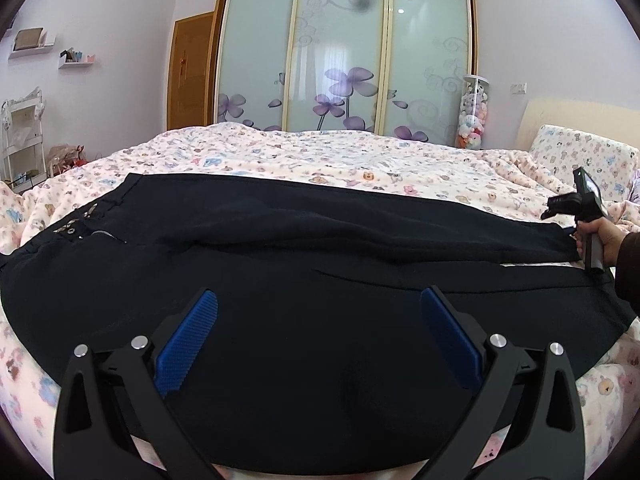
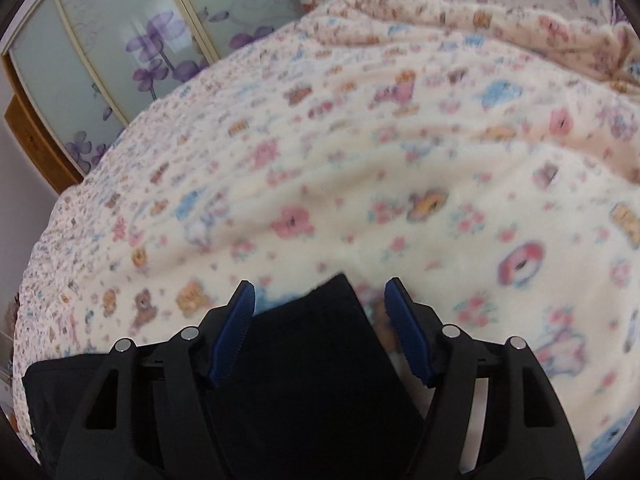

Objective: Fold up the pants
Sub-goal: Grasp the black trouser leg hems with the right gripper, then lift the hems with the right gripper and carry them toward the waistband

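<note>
1. The black pants (image 1: 304, 248) are lying spread flat on a bed covered by a cream blanket (image 1: 320, 156) printed with small bears and flowers.
2. In the left wrist view their long axis is running across the picture, left to right, roughly along the near edge of the bed.
3. The waistband, with its metal buttons and zipper (image 1: 86, 226), is pointing toward the left side of that view; the leg ends are pointing right.
4. One leg is lying folded over the other, its upper edge forming a long ridge across the middle of the fabric.
5. The left gripper (image 1: 318, 304) is hovering above the near part of the pants with its blue-padded jaws standing wide apart and nothing between them.
6. The right gripper (image 2: 320, 292) is pointing steeply down at the leg end; a corner of black fabric is sitting in the gap between its jaws, which are standing partly open, and the pads are not pressing on the cloth.
7. In the left wrist view a hand (image 1: 600, 236) in a dark sleeve is holding the right gripper's handle at the far right, just beside the leg hems.
8. Sliding wardrobe doors (image 1: 344, 52) with purple flowers are standing behind the bed.
</note>
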`<move>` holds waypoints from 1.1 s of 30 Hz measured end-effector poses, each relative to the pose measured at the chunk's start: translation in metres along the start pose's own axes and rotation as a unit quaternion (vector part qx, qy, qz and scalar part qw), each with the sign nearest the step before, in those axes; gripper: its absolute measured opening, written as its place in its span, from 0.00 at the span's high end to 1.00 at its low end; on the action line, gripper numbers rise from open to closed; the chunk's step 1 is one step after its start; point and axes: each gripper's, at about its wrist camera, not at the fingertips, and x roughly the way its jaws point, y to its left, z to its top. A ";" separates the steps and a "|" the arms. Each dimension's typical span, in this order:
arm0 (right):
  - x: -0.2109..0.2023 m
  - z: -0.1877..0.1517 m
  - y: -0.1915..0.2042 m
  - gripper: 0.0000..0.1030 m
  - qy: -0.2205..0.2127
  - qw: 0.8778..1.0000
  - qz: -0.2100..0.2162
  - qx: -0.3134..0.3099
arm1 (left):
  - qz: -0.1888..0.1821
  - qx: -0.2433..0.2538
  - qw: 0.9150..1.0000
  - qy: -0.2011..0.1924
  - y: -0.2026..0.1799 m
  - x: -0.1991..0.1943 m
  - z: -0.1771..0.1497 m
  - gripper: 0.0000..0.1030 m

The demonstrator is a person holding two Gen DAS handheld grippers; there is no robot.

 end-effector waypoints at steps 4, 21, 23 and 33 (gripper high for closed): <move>-0.009 -0.006 0.002 0.80 -0.027 0.999 -0.015 -0.014 | 0.008 0.007 1.000 0.013 -0.003 0.005 0.000 0.02; -0.165 -0.067 -0.023 0.88 -0.159 0.971 0.179 -0.006 | 0.004 -0.007 1.000 0.003 0.003 0.002 -0.001 0.02; -0.184 -0.091 -0.032 0.89 -0.158 0.968 0.196 -0.001 | 0.004 -0.008 1.000 -0.002 0.003 0.000 -0.001 0.02; -0.204 -0.213 -0.035 0.89 -0.054 0.993 0.085 -0.060 | 0.004 -0.025 0.999 -0.024 0.010 -0.009 -0.001 0.02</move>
